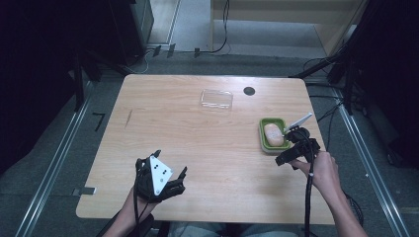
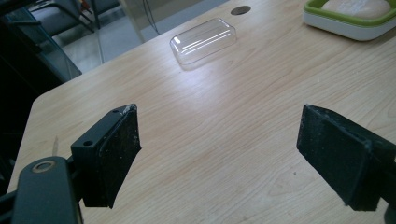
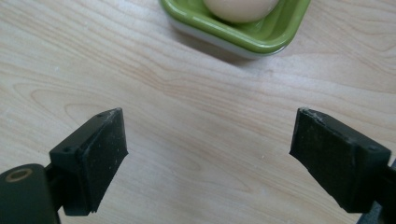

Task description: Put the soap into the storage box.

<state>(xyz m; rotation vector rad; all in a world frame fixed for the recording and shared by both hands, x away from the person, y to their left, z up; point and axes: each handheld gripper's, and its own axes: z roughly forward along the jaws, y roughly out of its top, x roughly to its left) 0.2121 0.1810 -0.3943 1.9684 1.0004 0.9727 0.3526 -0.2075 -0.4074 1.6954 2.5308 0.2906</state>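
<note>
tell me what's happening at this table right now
A person sits at a wooden table with a two-jaw gripper in each hand. The right gripper is open and empty, just short of a green soap dish that holds a pale bar of soap. The left gripper is open too, over bare wood near the front edge. A clear plastic lid lies apart at the far side.

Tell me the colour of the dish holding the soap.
The soap dish is green inside with a white base, seen best in the right gripper view.

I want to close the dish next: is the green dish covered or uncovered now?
Uncovered: the green dish shows its soap, and the clear lid lies apart on the table.
</note>
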